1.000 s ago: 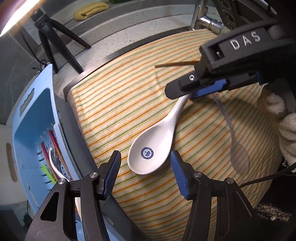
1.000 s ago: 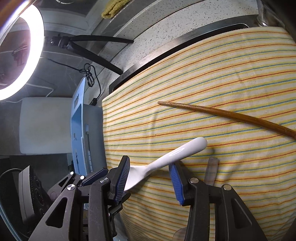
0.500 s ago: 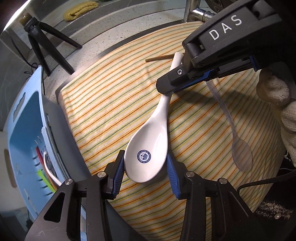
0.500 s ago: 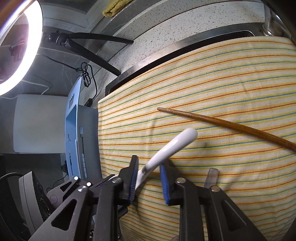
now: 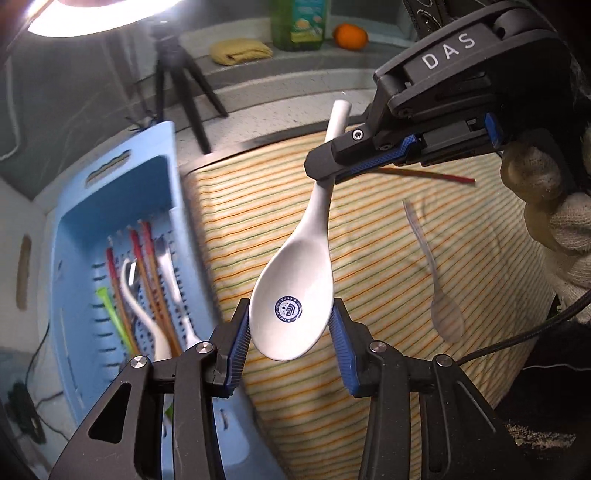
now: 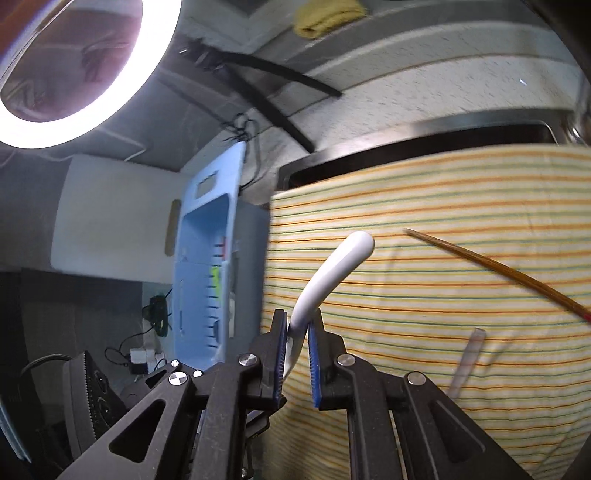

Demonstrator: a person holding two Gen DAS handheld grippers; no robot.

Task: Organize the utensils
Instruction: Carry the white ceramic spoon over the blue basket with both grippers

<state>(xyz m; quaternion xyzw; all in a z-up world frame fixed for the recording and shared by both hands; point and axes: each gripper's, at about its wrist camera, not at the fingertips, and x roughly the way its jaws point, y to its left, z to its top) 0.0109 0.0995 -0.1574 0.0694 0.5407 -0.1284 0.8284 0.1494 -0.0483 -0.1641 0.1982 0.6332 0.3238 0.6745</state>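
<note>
A white ceramic spoon (image 5: 295, 273) with a blue round logo hangs above the striped cloth (image 5: 369, 369). My left gripper (image 5: 289, 311) is shut on its bowl, one pad on each side. My right gripper (image 6: 298, 325) is closing on the spoon's handle (image 6: 332, 269), pads pressing it; in the left wrist view the right gripper (image 5: 321, 168) comes in from the upper right, held by a gloved hand (image 5: 546, 206). A blue basket (image 5: 122, 192) to the left holds several utensils. A wooden chopstick (image 6: 498, 269) and a clear plastic spoon (image 5: 439, 295) lie on the cloth.
A ring light (image 6: 110, 92) shines at the upper left beside a black tripod (image 5: 184, 85). On the back ledge sit a yellow cloth (image 5: 240, 50), a green bottle (image 5: 299, 22) and an orange (image 5: 351, 36). Cables hang left of the blue basket (image 6: 207, 229).
Both grippers closed on the white spoon, left on the bowl and right on the handle, and lifted it off the cloth. The views swung toward the blue basket.
</note>
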